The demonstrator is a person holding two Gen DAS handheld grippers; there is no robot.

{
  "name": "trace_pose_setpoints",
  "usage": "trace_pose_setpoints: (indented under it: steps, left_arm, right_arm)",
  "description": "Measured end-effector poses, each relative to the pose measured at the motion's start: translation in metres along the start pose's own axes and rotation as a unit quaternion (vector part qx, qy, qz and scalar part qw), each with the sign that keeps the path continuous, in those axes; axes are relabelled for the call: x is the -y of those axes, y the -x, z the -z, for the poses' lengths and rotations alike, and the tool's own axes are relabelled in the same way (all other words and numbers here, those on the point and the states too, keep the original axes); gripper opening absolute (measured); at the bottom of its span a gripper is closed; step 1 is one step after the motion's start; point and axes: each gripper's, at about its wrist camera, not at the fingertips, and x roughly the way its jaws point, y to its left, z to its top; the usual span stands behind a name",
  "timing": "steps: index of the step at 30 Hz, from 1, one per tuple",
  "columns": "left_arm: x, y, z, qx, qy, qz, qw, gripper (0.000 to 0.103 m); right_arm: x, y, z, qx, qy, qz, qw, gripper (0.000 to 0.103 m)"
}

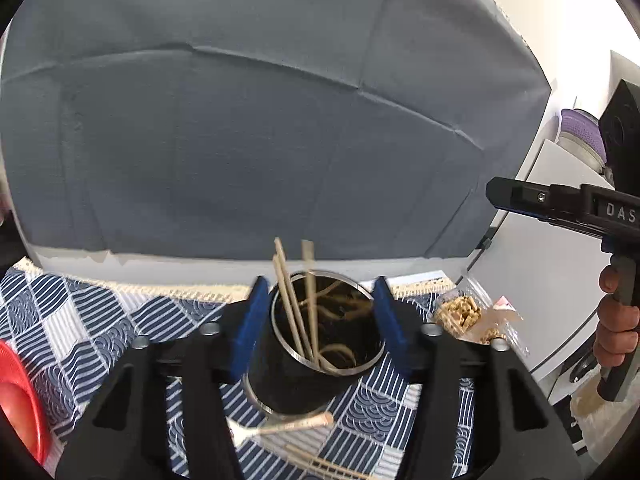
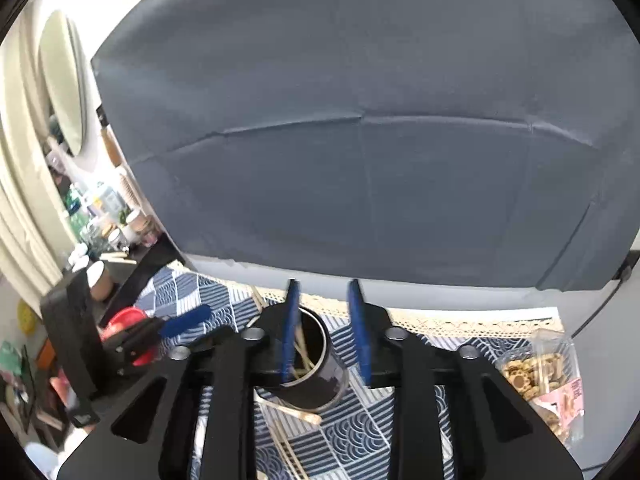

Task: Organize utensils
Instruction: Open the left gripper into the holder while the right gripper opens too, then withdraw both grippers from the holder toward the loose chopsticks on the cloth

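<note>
A black cylindrical holder (image 1: 288,384) with a metal rim stands on the blue-and-white patterned cloth (image 1: 92,320). Several wooden chopsticks (image 1: 290,300) stick up out of it, slightly blurred. My left gripper (image 1: 320,316) is open just above the holder, its blue fingers flanking the rim and gripping nothing. My right gripper (image 2: 325,328) is open too, hovering over the same holder (image 2: 320,384) with nothing between its pads. A wooden-handled fork (image 1: 288,426) and loose chopsticks (image 1: 320,466) lie on the cloth in front of the holder.
A red plate (image 1: 16,392) sits at the cloth's left edge. A clear bag of biscuits (image 2: 536,376) lies to the right. A grey backdrop (image 1: 240,120) stands behind the table. A person's hand (image 1: 616,320) holds the right gripper's handle. Cluttered shelves (image 2: 96,216) are at far left.
</note>
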Motion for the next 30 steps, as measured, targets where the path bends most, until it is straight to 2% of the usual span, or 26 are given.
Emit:
trace_pose_setpoints:
  steps: [2,3,5,6,8,10,11,14,20,25,30]
  left_arm:
    - [0.001,0.006,0.005,-0.007,-0.002,-0.012,0.9999,0.067]
    - [0.000,0.008,0.008,-0.011,-0.002,-0.018,0.9998,0.073]
    - [0.000,0.015,0.016,-0.016,-0.004,-0.034,0.9993,0.077]
    - [-0.001,0.017,0.019,-0.021,-0.002,-0.038,0.9991,0.084]
    - [-0.003,0.022,0.026,-0.029,0.002,-0.053,0.9982,0.087]
    - [-0.005,0.026,0.034,-0.040,0.003,-0.068,0.9969,0.091]
    - [-0.007,0.028,0.037,-0.043,0.005,-0.076,0.9962,0.091]
    - [-0.014,0.036,0.050,-0.055,0.020,-0.096,0.9937,0.097]
    - [-0.020,0.048,0.074,-0.077,0.041,-0.135,0.9870,0.097]
    - [-0.025,0.056,0.094,-0.091,0.073,-0.151,0.9817,0.097]
    - [-0.022,0.064,0.108,-0.106,0.082,-0.168,0.9766,0.097]
  right_arm:
    - [-0.001,0.003,0.006,-0.003,0.005,-0.004,1.000,0.041]
    - [-0.001,0.005,0.010,-0.005,0.009,-0.005,1.000,0.045]
    - [-0.001,0.007,0.019,-0.005,0.014,-0.004,1.000,0.056]
    - [0.000,0.008,0.021,-0.004,0.015,-0.004,1.000,0.058]
    - [0.001,0.010,0.029,-0.005,0.015,-0.002,1.000,0.073]
    - [0.002,0.010,0.036,-0.007,0.016,-0.002,1.000,0.078]
    - [0.003,0.008,0.039,-0.011,0.016,-0.001,1.000,0.085]
    - [0.002,0.002,0.051,-0.023,0.034,0.002,0.999,0.086]
    - [0.006,-0.017,0.082,-0.061,0.064,0.003,0.996,0.087]
    - [0.009,-0.038,0.111,-0.098,0.091,0.005,0.991,0.086]
    - [0.009,-0.057,0.140,-0.132,0.115,-0.002,0.985,0.086]
